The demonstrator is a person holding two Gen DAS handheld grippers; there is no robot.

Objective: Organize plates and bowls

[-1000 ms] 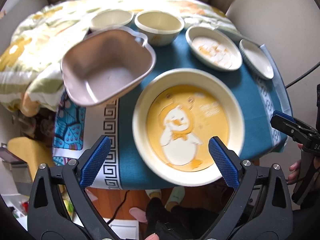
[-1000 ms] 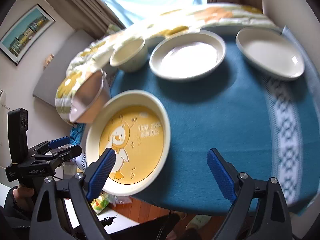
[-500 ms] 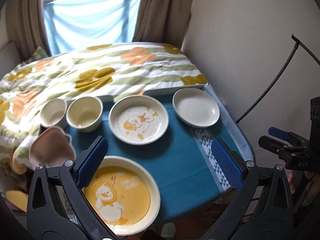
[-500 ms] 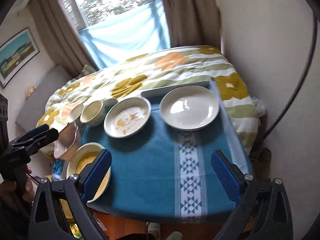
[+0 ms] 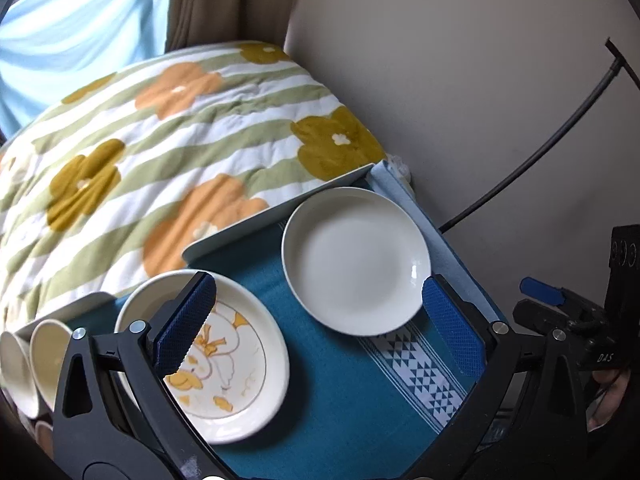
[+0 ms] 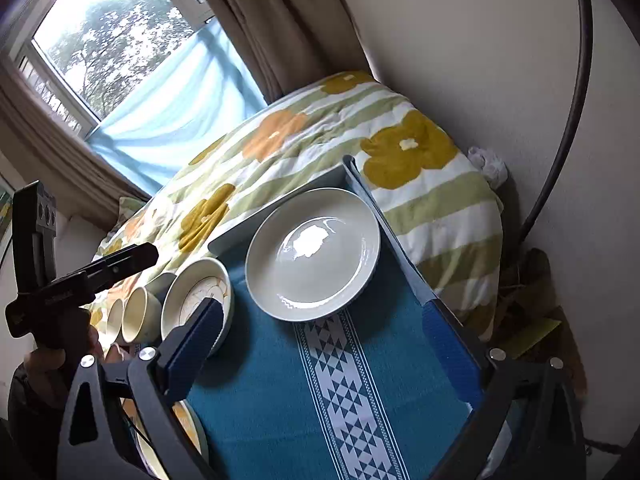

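Approaching the white plate [image 5: 354,258] at the desk's [image 5: 340,392] far corner, both the left gripper [image 5: 320,328] and right gripper [image 6: 320,350] gape wide and empty; one should straddle its rim squarely before closing. Left of it: one duck plate [image 5: 224,364], then two cups [image 6: 138,314]; a yellow plate [image 6: 188,424] nearer.

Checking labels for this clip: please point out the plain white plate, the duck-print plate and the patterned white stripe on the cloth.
plain white plate [image 5: 352,260]: left wrist view, centre of its well.
duck-print plate [image 5: 224,360]: left wrist view, printed well.
patterned white stripe [image 6: 344,396]: right wrist view, mid-stripe triangles.
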